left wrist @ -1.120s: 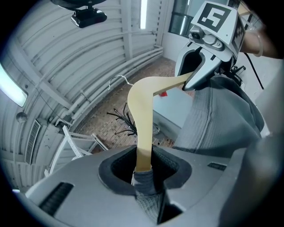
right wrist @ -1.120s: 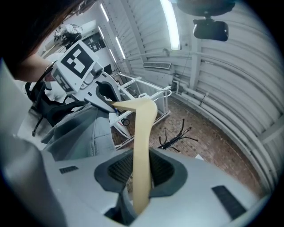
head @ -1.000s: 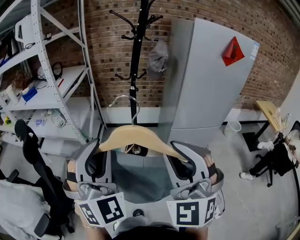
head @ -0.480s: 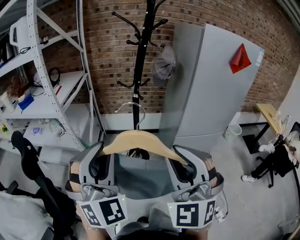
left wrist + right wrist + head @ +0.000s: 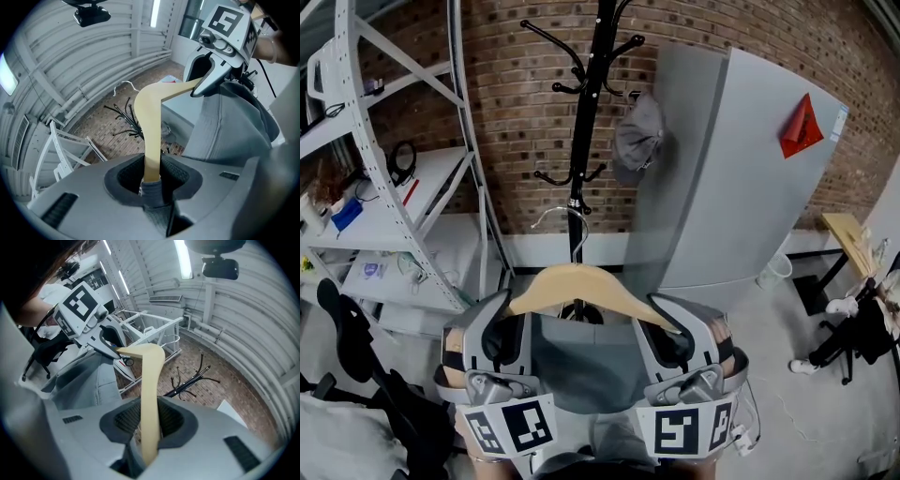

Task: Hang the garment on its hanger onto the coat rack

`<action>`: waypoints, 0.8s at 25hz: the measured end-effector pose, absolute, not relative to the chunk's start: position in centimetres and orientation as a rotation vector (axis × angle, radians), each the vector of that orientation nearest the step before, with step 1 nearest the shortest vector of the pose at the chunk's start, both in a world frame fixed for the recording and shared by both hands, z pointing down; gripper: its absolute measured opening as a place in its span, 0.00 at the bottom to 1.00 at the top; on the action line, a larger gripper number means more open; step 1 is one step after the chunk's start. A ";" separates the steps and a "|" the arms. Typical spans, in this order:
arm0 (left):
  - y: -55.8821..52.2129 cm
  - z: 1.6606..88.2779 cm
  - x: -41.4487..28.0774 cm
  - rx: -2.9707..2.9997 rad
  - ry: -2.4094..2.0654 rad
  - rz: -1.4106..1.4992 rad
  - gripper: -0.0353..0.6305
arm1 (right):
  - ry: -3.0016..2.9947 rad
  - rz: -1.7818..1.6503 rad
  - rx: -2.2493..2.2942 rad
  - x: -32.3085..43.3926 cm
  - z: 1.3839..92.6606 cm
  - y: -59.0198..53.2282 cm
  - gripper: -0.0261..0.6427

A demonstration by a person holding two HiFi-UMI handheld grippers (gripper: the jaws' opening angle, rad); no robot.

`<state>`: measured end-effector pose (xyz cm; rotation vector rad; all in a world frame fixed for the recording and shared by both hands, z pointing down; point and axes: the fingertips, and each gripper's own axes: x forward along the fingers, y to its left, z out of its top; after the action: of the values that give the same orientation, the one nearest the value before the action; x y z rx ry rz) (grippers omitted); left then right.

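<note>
Hanger (image 5: 577, 281) hook (image 5: 553, 211): head view, left gripper view

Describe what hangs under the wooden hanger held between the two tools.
A grey garment hangs under the wooden hanger, between the left tool and right tool. Its sides and lower end are covered by both tools.
</note>
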<state>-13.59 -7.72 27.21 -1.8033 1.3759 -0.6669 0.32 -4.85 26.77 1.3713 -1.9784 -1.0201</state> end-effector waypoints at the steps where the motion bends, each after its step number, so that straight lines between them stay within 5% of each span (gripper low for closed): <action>1: -8.6 27.2 -13.5 -1.801 1.375 -0.668 0.21 | -1.981 -1.019 1.370 0.4 26.8 -5.7 0.19; 20: -23.9 24.1 -9.8 -1.694 1.451 -0.653 0.21 | -2.059 -1.104 1.339 4.2 24.1 -21.9 0.19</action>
<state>-9.84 -23.89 24.05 -1.6943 1.4506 -0.6529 4.18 -21.90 24.13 1.3391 -2.0593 -1.1039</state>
